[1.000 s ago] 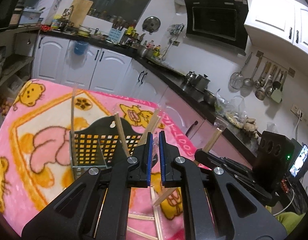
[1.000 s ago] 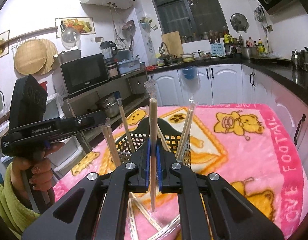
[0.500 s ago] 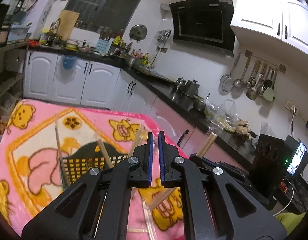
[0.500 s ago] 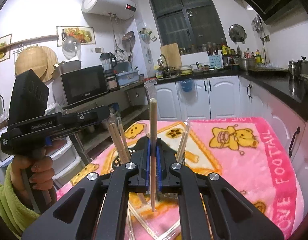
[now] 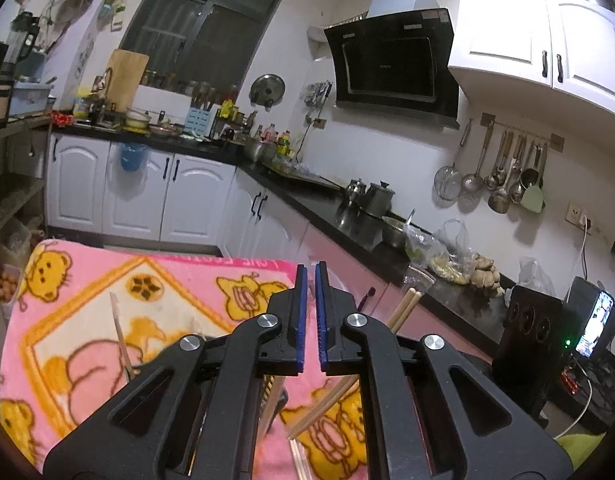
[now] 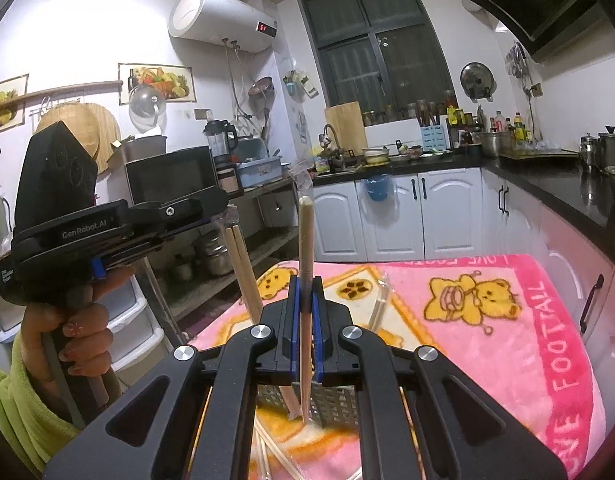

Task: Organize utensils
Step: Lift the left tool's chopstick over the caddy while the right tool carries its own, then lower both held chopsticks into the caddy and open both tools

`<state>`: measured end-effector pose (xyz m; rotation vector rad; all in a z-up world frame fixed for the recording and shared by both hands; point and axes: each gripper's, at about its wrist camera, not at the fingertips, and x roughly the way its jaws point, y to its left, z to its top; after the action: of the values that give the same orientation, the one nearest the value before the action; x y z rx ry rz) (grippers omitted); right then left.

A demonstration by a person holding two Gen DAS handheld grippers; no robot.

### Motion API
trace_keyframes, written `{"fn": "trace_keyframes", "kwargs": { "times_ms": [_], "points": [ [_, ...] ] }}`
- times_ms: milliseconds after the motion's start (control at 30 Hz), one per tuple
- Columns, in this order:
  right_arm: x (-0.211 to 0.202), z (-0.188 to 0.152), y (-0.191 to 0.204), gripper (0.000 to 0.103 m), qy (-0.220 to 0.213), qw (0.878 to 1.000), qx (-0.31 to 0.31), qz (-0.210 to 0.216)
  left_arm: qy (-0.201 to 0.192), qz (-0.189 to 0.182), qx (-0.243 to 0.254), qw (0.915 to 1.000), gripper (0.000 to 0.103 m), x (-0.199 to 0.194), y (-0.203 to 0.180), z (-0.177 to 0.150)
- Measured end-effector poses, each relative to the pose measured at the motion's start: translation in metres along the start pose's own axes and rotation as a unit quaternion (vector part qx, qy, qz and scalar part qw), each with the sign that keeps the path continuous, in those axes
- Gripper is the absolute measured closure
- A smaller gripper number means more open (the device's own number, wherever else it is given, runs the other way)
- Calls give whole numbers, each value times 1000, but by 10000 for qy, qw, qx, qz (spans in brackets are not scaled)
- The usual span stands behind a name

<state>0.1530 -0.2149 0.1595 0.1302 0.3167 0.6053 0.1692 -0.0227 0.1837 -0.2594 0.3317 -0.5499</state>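
Observation:
My right gripper (image 6: 303, 312) is shut on a pair of wooden chopsticks (image 6: 306, 240) in a clear sleeve and holds them upright above the black mesh utensil basket (image 6: 331, 404). More chopsticks (image 6: 243, 264) stand in the basket. My left gripper (image 5: 308, 316) is shut with nothing between its blue pads, raised above the table. In the left wrist view the basket is hidden behind the fingers; one chopstick (image 5: 121, 340) sticks up at the left, and the held pair (image 5: 403, 308) shows at the right with the right gripper's body (image 5: 523, 344).
The table carries a pink bear-print blanket (image 6: 487, 320). Loose sleeved chopsticks (image 6: 275, 456) lie on it near the front. Black kitchen counters (image 5: 347, 216) and white cabinets (image 6: 447, 216) ring the table. The left gripper's body (image 6: 67, 216) and the hand holding it stand left.
Both grippers have lifted and tilted up, so the basket dropped low in both views and the kitchen walls fill more of them. The right gripper still holds the chopsticks.

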Motion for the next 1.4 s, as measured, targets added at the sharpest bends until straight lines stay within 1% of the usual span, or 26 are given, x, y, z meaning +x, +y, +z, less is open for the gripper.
{"fn": "trace_keyframes", "kwargs": {
  "times_ms": [367,533,633,767,933,1200,1400],
  "points": [
    [15,19,9,97,-176,9998,-113,-23,-245,227,86,9994,102,1,11,21],
    [29,24,12,97,-162,9997,-152,-39,-360,340,94,9987,103,0,19,31],
    [38,24,12,97,-113,9998,-153,-22,-327,379,65,9987,103,2,24,30],
    [55,21,13,97,-42,9997,-197,-102,-171,423,-89,9989,102,8,37,22],
    [77,12,6,97,156,9998,-79,-120,96,527,-276,9982,102,20,55,7],
    [95,0,6,97,295,9995,-88,-94,524,662,-403,9956,102,35,76,-15],
    [107,-11,2,97,477,9988,-68,-119,828,780,-461,9924,102,42,88,-33]
  ]
}}
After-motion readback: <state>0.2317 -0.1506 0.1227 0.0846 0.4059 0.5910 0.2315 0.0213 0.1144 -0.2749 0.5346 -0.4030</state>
